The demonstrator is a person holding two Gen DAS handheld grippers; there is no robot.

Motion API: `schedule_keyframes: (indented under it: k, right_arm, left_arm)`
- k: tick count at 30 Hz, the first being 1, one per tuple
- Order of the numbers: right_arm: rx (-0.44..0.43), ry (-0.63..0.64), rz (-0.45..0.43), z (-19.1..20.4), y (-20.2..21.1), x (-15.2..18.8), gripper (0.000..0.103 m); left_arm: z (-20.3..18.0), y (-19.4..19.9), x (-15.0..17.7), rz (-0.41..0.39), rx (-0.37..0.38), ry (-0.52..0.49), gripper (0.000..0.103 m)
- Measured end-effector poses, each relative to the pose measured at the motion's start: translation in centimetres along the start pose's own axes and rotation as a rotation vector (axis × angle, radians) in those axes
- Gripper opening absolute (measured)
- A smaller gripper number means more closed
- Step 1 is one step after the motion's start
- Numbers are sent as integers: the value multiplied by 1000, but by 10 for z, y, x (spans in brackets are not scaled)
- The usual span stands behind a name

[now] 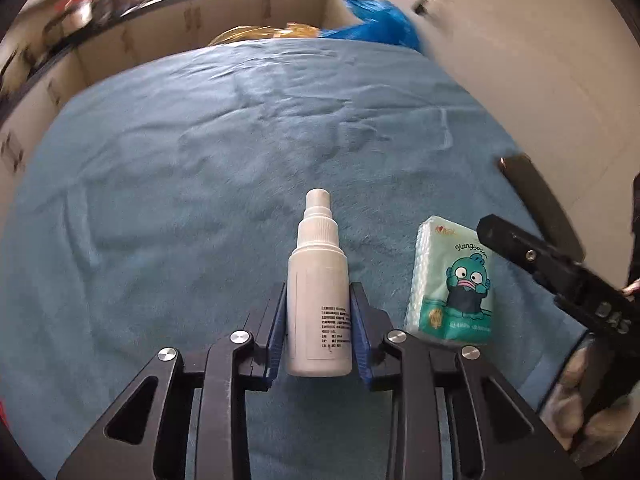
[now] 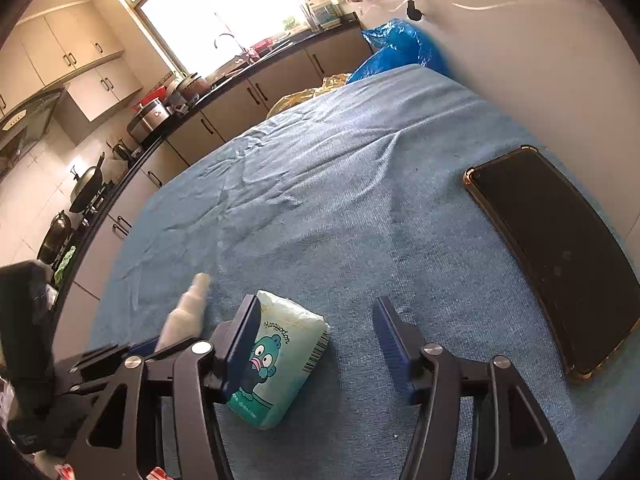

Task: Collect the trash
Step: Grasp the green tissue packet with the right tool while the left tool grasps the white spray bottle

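Note:
My left gripper (image 1: 318,328) is shut on a white spray bottle (image 1: 318,280), its blue pads pressed on the bottle's sides, nozzle pointing away. The bottle also shows, blurred, in the right wrist view (image 2: 186,312). A green tissue pack (image 1: 452,284) with a cartoon figure lies on the blue cloth just right of the bottle. My right gripper (image 2: 316,340) is open with the tissue pack (image 2: 280,360) between its fingers, against the left pad; the right pad stands apart from it. The right gripper also shows at the right edge of the left wrist view (image 1: 560,276).
A black phone (image 2: 556,252) in a gold-edged case lies on the blue cloth (image 2: 340,184) at the right, near the white wall. A blue plastic bag (image 2: 400,48) and a yellow bag (image 2: 304,96) sit past the far edge. A kitchen counter (image 2: 200,100) runs along the left.

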State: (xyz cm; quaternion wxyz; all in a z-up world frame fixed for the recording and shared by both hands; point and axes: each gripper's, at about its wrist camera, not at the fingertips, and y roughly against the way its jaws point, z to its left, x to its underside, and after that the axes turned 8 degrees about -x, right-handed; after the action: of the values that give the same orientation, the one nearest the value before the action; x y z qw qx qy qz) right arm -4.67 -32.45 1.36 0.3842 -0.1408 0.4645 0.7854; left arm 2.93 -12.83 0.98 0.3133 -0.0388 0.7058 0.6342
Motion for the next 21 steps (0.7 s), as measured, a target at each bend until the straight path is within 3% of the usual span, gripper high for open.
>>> schedule_keyframes:
  k: [4,9,14,18,21]
  right_arm:
    - [-3,24,15,4,-6,2,67]
    - [0,57,46,12,-13,7,71]
    - [-6,63,54,19,-17,11,72]
    - [105,170,96,48,-30,18,76]
    - [205,245,123,68,-44,24,79]
  left_arm:
    - [36,23,32,24,24,155,29]
    - [72,59,80,9,-53,232,29]
    - [104,81,117,-5,-46,306,29]
    - [111,85,129,-19,-86,288,32]
    - [111,82,133,-28,-63,282,34]
